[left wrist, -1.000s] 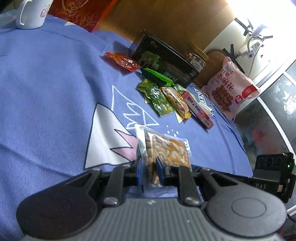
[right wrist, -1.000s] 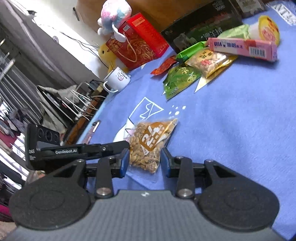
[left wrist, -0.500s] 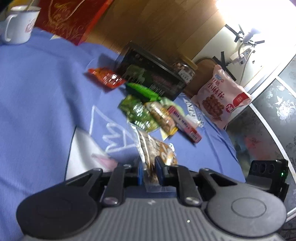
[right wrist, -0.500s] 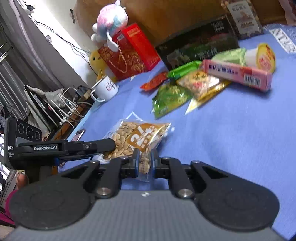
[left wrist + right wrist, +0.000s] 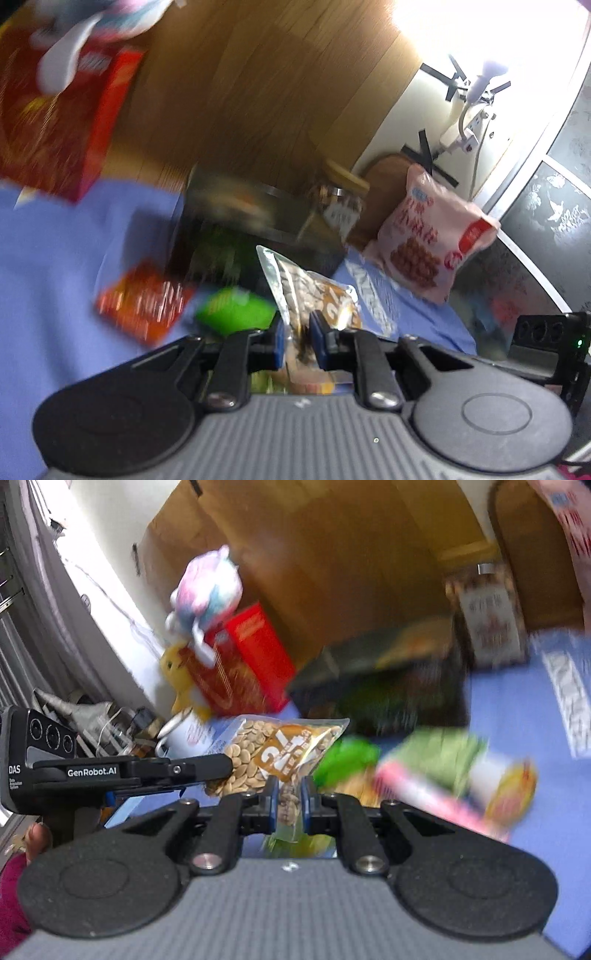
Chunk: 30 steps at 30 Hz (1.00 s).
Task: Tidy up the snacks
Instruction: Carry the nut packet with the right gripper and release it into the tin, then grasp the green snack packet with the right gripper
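Both tongs pinch one clear packet of seeds (image 5: 280, 753), held off the blue cloth (image 5: 55, 258): left tongs (image 5: 297, 338) clamp one end, right tongs (image 5: 287, 805) the other, blue pads pressed on the film. In the right view the left tool reaches in from the left to the packet's far edge. Judgement: this is a two-handed carry toward the snack pile, so keep both ends level and moving together, or the film may twist or slip from a pad. Ahead lie a green packet (image 5: 236, 314), an orange-red packet (image 5: 144, 302), a pink bar (image 5: 436, 797) and a black box (image 5: 258, 221), crowded close. Open cloth lies left of the orange-red packet; the pink bag (image 5: 432, 243) and a glass jar (image 5: 340, 206) bound the far right. Background is blurred.
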{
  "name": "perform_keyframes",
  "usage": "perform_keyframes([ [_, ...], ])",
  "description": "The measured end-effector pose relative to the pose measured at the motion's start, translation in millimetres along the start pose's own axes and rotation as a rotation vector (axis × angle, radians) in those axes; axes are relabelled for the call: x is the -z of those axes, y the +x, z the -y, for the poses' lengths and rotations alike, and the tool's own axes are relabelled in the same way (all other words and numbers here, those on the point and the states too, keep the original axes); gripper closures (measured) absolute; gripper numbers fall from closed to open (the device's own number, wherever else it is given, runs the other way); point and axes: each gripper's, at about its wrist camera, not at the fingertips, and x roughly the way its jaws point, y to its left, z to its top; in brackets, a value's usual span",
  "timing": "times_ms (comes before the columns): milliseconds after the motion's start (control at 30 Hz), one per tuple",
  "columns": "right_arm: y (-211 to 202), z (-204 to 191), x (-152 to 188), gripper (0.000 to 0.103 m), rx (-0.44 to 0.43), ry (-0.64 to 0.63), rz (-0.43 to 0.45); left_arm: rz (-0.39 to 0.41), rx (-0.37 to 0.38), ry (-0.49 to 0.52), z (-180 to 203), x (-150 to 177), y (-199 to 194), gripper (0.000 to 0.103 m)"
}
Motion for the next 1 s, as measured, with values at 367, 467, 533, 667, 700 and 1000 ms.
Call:
perform_keyframes([
  [367,67,38,-94,0.088,0.109,-0.088,0.021,0.036,-0.08,0.06,-22,-86,92,0.085],
  [467,90,49,-104,0.087,0.135,-0.099,-0.009,0.02,-0.131,0.073,-30,-91,115,0.079],
  [533,102,53,-104,0.086,0.149,-0.111,-0.029,0.006,-0.167,0.086,-35,-91,128,0.07],
  [667,118,55,-101,0.077,0.198,-0.156,-0.053,-0.013,-0.226,0.131,-33,-83,141,0.06],
  [700,117,54,-99,0.075,0.192,-0.162,-0.049,-0.019,-0.232,0.139,-32,-81,140,0.06],
  [1000,62,28,-89,0.072,0.137,-0.141,0.048,0.044,-0.205,0.15,-25,-60,74,0.06],
])
